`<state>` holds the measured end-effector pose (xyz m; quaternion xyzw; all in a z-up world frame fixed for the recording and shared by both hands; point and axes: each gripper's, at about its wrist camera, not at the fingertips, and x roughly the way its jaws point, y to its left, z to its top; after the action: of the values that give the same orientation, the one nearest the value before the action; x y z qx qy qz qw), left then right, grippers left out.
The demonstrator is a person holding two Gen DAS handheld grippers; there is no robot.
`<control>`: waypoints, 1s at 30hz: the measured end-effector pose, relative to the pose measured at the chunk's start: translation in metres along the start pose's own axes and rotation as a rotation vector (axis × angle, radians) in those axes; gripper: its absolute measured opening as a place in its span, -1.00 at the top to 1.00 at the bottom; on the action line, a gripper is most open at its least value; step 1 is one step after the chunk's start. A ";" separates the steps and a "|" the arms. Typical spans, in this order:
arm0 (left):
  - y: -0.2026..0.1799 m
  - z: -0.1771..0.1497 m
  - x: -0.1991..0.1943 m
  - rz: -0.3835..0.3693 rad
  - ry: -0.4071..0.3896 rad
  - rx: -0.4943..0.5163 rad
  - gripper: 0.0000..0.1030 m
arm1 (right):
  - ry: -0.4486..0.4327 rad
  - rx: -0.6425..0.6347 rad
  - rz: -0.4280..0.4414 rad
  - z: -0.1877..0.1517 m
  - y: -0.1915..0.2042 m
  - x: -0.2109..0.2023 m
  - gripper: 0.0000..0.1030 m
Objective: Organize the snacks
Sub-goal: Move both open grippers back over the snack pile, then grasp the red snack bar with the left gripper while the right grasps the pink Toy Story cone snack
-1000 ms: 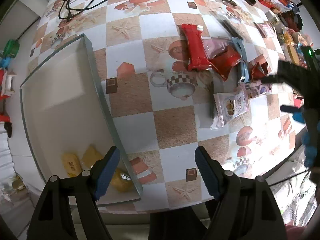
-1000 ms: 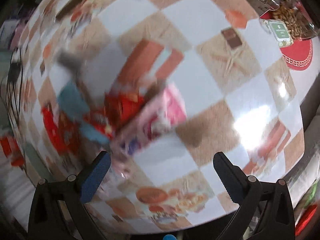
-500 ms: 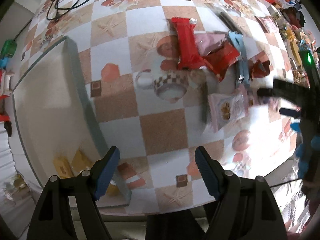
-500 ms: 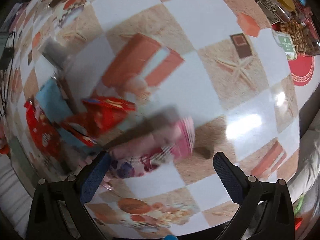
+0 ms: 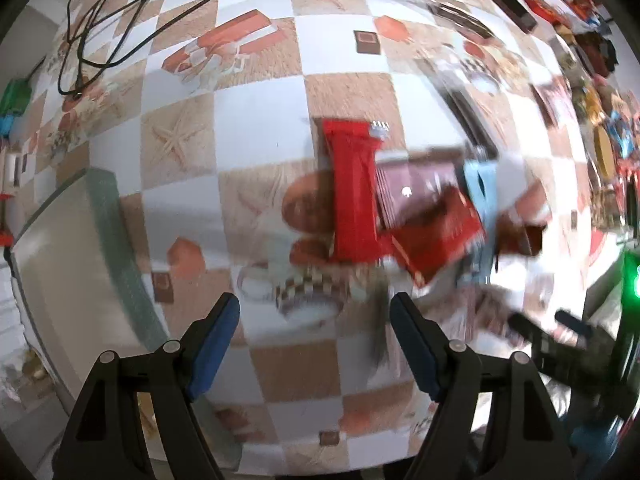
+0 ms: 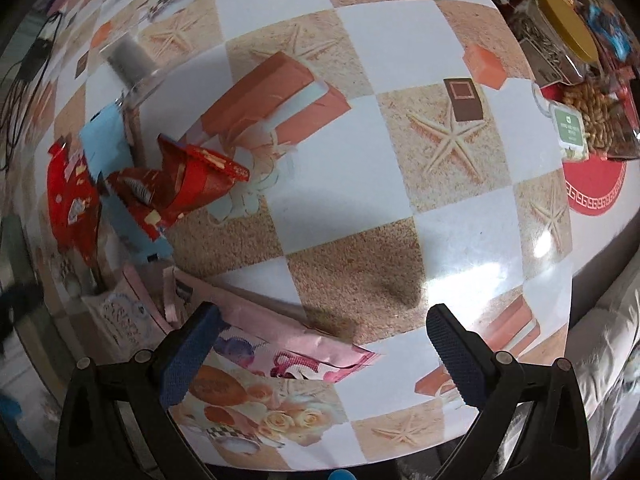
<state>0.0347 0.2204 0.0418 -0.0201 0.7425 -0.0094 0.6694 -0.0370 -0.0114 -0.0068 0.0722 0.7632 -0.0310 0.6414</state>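
Note:
A pile of snack packets lies on the checkered tablecloth. In the left wrist view a long red bar [image 5: 354,196] lies upright beside a dark red packet [image 5: 434,236], a maroon packet [image 5: 416,180] and a light blue packet [image 5: 482,188]. My left gripper [image 5: 314,344] is open and empty, just short of the red bar. In the right wrist view a pink packet [image 6: 280,340] lies between the fingers of my open right gripper [image 6: 320,350]. A crumpled red packet [image 6: 188,184] and a light blue packet [image 6: 120,184] lie beyond it.
A grey tray [image 5: 68,264] stands at the left table edge. Black cables [image 5: 116,24] lie at the far left. More snack bags [image 6: 588,92] and a red mat [image 6: 596,188] crowd the right side. The table's near edge is just under both grippers.
My left gripper has moved forward and right, away from the tray, closer to the red bar. My right gripper has moved down toward the pink packet, which now lies between its fingers.

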 end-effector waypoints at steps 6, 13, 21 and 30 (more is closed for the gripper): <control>-0.007 0.041 0.018 0.021 -0.003 -0.013 -0.56 | -0.005 -0.013 0.012 -0.026 -0.022 -0.004 -1.00; 0.000 0.063 0.044 0.019 0.027 -0.055 -0.57 | -0.051 -0.098 0.014 -0.031 -0.019 -0.025 -1.00; -0.010 0.083 0.045 0.054 -0.016 0.006 -0.62 | -0.050 -0.424 -0.058 -0.056 0.027 -0.023 -1.00; -0.006 0.057 0.045 0.049 -0.031 0.023 -0.62 | -0.006 -0.511 -0.127 -0.052 0.059 0.003 -1.00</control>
<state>0.0873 0.2137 -0.0087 0.0055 0.7321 -0.0010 0.6811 -0.0793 0.0546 0.0018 -0.1401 0.7472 0.1222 0.6381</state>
